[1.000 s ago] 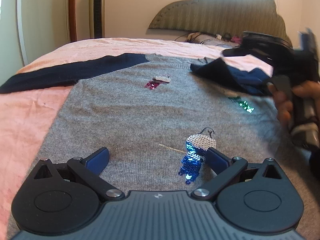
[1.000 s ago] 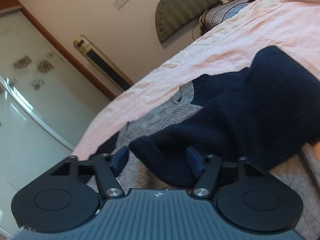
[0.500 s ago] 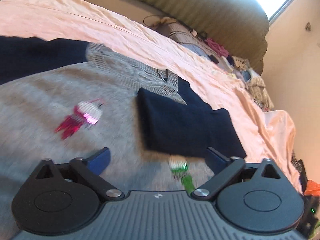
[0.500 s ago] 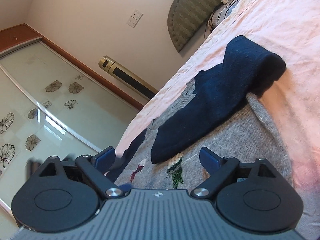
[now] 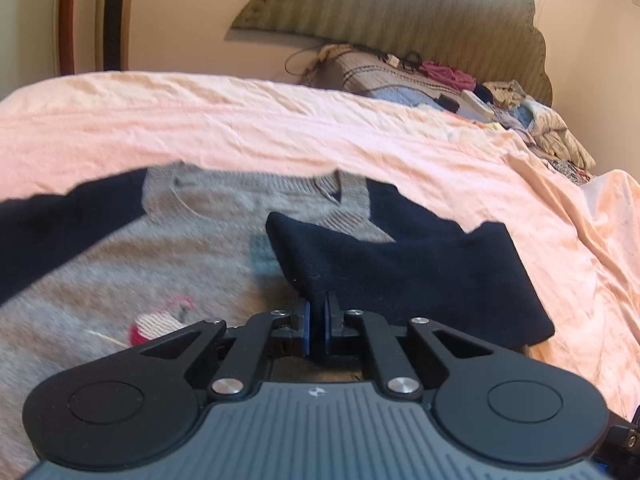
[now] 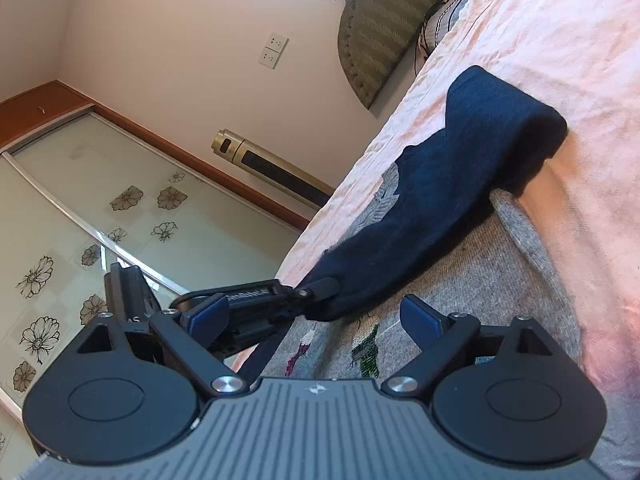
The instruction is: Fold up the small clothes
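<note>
Since a second ago the left gripper [image 5: 316,322] has swung from the sequinned front of the grey knitted sweater [image 5: 132,264] across to its folded dark navy sleeve [image 5: 404,276], and its blue-padded jaws, then spread wide, are now pressed together on the sleeve's near edge, pinching the cloth. The right gripper [image 6: 316,318] hangs with jaws spread and nothing between them, just beside that same sleeve end [image 6: 436,216], having let it go. Beyond the left gripper the sleeve lies across the sweater's chest toward the ribbed collar, on the pink bedsheet [image 5: 280,120]. The sleeve fold looks ready to be adjusted or smoothed; the far sleeve remains unfolded.
</note>
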Available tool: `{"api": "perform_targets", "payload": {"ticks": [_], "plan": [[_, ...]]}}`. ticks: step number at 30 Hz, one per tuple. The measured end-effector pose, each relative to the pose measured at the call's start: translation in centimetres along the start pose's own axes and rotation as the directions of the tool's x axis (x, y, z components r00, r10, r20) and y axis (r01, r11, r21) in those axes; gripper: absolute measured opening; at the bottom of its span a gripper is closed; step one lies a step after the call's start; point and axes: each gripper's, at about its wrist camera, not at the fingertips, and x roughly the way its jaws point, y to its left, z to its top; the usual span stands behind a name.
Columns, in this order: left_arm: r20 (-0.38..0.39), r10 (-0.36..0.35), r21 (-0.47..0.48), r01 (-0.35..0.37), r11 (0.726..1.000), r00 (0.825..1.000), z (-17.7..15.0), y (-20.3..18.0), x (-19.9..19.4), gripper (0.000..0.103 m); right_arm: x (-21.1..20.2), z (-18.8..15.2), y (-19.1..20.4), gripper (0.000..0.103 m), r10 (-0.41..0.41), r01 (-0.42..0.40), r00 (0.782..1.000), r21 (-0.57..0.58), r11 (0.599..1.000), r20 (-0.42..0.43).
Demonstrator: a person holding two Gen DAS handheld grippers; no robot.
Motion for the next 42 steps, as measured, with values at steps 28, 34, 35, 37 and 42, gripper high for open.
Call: {"api": "perform_targets", "payload": {"ticks": [28, 34, 35, 37, 42], "plan": [[0.199, 0.129, -0.114, -0.107, 0.988, 0.971, -1.8, 8.4, -5.5, 0.063, -0.5, 2.3, 3.2, 0.093, -0.103, 0.117, 0.988, -0.126, 0.985, 0.113], [0.059, 0.059, -0.043, -0.056, 0.997, 0.997, -2.0, 6.3, -0.1, 0.075, 9.4, 7.6, 5.7, 0.102, -0.441, 0.412, 0.894, -0.526, 0.744, 0.076], [0.085, 0.077, -0.015, -0.076, 0.997, 0.993, -2.3, 6.0, 0.1, 0.075, 11.2, 8.0, 4.8, 0.1, -0.499, 0.439, 0.865, -0.564, 0.7, 0.054], [0.095, 0.085, 0.029, -0.089, 0.996, 0.992, -2.8, 5.8, 0.5, 0.075, 13.7, 8.0, 2.9, 0.1, -0.606, 0.485, 0.795, -0.617, 0.62, 0.017], [0.12, 0.082, 0.061, -0.09, 0.994, 0.989, -3.5, 5.9, 0.3, 0.075, 14.7, 5.6, 1.2, 0.103, -0.653, 0.499, 0.754, -0.71, 0.496, 0.074]]}}
